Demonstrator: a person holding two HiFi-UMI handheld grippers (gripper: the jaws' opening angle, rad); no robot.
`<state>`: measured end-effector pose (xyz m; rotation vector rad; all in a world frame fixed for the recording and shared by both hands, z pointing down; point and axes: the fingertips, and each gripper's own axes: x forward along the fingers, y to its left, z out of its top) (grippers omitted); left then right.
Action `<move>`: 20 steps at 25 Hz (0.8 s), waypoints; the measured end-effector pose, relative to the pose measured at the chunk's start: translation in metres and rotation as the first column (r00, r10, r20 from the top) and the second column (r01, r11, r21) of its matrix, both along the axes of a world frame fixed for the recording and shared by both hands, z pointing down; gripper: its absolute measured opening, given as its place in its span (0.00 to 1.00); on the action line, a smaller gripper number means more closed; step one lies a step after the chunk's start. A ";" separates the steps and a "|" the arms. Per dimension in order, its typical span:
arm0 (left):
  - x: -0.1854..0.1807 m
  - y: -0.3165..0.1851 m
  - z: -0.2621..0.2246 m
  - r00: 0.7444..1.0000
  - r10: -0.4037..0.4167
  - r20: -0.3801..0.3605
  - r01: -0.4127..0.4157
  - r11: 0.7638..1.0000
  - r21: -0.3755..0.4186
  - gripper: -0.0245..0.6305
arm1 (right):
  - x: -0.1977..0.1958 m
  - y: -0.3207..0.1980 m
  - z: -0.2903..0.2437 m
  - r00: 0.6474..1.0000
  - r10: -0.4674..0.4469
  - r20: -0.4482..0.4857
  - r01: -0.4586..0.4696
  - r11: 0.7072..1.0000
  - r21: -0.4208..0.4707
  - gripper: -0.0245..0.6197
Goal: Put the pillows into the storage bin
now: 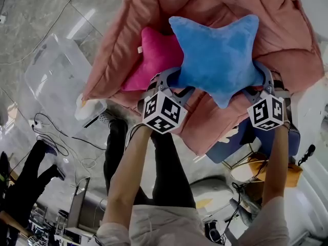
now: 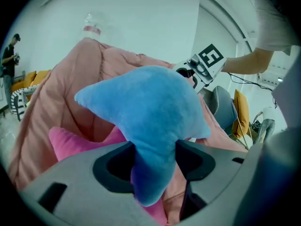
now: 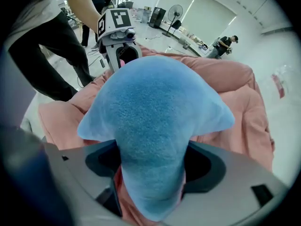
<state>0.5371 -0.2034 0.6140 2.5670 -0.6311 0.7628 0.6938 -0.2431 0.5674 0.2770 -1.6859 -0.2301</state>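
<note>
A blue star-shaped pillow [image 1: 218, 55] is held up over a salmon-pink comforter [image 1: 287, 40]. My left gripper [image 1: 171, 83] is shut on its lower left arm, and my right gripper [image 1: 261, 81] is shut on its right arm. In the left gripper view the blue pillow [image 2: 150, 112] is pinched between the jaws of the left gripper [image 2: 153, 164], with a pink star pillow [image 2: 75, 142] lying below it. The right gripper [image 3: 150, 168] squeezes another arm of the blue pillow [image 3: 155, 107]. The pink pillow [image 1: 156, 60] rests on the comforter, partly under the blue one. A clear storage bin [image 1: 59, 73] stands at the left.
Cables [image 1: 56, 137] trail over the grey floor below the bin. A blue seat [image 1: 241, 137] and yellow items [image 1: 294, 173] sit under the comforter's right edge. A person in black [image 1: 25, 183] crouches at lower left. Another person [image 3: 225, 44] and a fan [image 3: 173, 13] stand far off.
</note>
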 end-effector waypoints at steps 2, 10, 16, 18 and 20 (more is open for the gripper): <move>-0.013 -0.002 -0.011 1.000 -0.002 -0.002 0.002 1.000 0.019 0.45 | -0.013 -0.002 -0.012 1.000 -0.004 0.006 0.003 1.000 0.023 0.65; -0.104 0.004 -0.043 0.997 -0.068 0.021 0.067 0.996 0.064 0.45 | -0.103 -0.004 -0.038 0.993 -0.074 0.097 0.067 0.995 0.069 0.65; -0.195 0.020 -0.057 0.982 -0.184 0.043 0.182 0.982 0.054 0.45 | -0.201 -0.005 -0.051 0.971 -0.193 0.138 0.185 0.980 0.073 0.65; -0.222 0.026 -0.063 0.973 -0.226 0.040 0.224 0.973 0.060 0.45 | -0.229 -0.004 -0.056 0.960 -0.233 0.154 0.224 0.972 0.075 0.65; -0.250 0.030 -0.070 0.964 -0.265 0.028 0.263 0.963 0.063 0.45 | -0.260 -0.005 -0.063 0.951 -0.265 0.157 0.256 0.964 0.077 0.65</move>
